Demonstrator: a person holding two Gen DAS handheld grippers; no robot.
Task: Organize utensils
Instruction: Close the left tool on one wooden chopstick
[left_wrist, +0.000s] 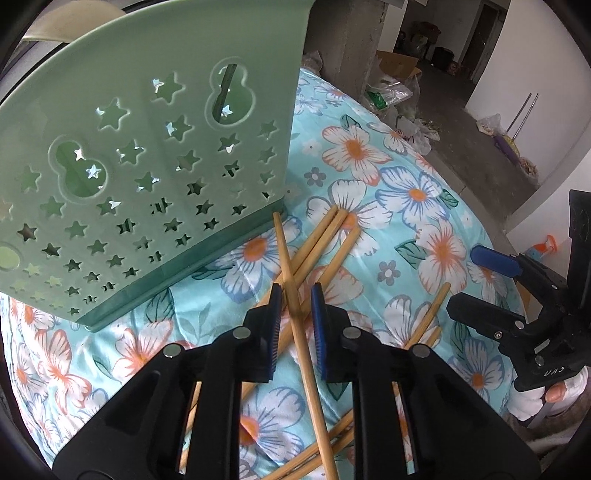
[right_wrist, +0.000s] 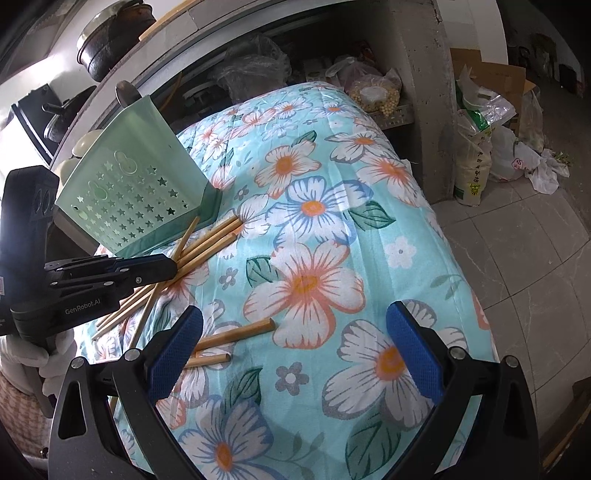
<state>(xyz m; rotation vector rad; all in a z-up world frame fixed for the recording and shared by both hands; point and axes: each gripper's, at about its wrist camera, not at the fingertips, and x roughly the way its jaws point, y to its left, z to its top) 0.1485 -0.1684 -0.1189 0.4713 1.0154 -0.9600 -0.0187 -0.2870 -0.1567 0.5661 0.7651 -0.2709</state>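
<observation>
A pale green utensil holder (left_wrist: 147, 166) (right_wrist: 136, 192) with star cut-outs stands tilted at the back left of the floral cloth. Several bamboo chopsticks (left_wrist: 325, 240) (right_wrist: 210, 243) lie crossed in front of it. My left gripper (left_wrist: 295, 291) (right_wrist: 171, 264) points down over this pile. One chopstick (left_wrist: 286, 254) runs between its narrowly parted jaws, with a slim gap on each side. Two more chopsticks (right_wrist: 240, 330) lie beside the left finger of my right gripper (right_wrist: 295, 312) (left_wrist: 476, 282), which hangs wide open over the cloth with nothing in it.
The floral cloth (right_wrist: 332, 229) drops off at the right onto a tiled floor (right_wrist: 517, 258). A concrete pillar (right_wrist: 424, 92) stands behind it, with bags (right_wrist: 476, 155) and a cardboard box (right_wrist: 491, 77). A dark pot (right_wrist: 110, 40) sits on a ledge at the upper left.
</observation>
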